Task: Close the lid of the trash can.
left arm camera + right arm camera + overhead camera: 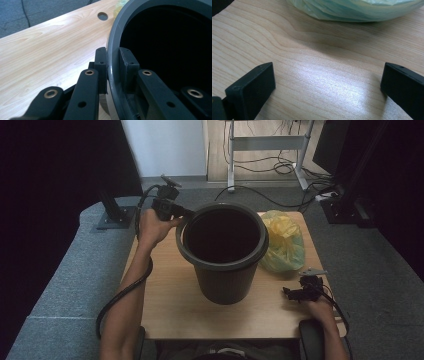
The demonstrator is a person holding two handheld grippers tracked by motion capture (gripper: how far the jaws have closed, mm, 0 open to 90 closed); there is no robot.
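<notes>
High view first: what do you make of the left gripper (pixel 181 213)?
— It sits at the far left rim of the dark grey bin (pixel 223 285), which stands upright in the middle of the wooden counter (pixel 165 300).
— And its fingers (pixel 101 67)?
— Left gripper view settles it: one finger is outside the bin wall, the other inside, and they pinch the rim (pixel 113 57) between them.
— Anything else on the counter?
— A yellow plastic bag (pixel 284 242) lies just behind and to the right of the bin, touching or nearly touching it. I cannot tell which.
— The right gripper (pixel 289 293)?
— Low at the near right of the counter, well apart from the bin. In the right gripper view its fingers (pixel 252 86) are spread wide over bare wood, nothing between them, with the bag (pixel 359 10) lying ahead.
— A hole in the counter?
— Yes, a round hole (pixel 102 16) shows beyond the bin in the left gripper view.
</notes>
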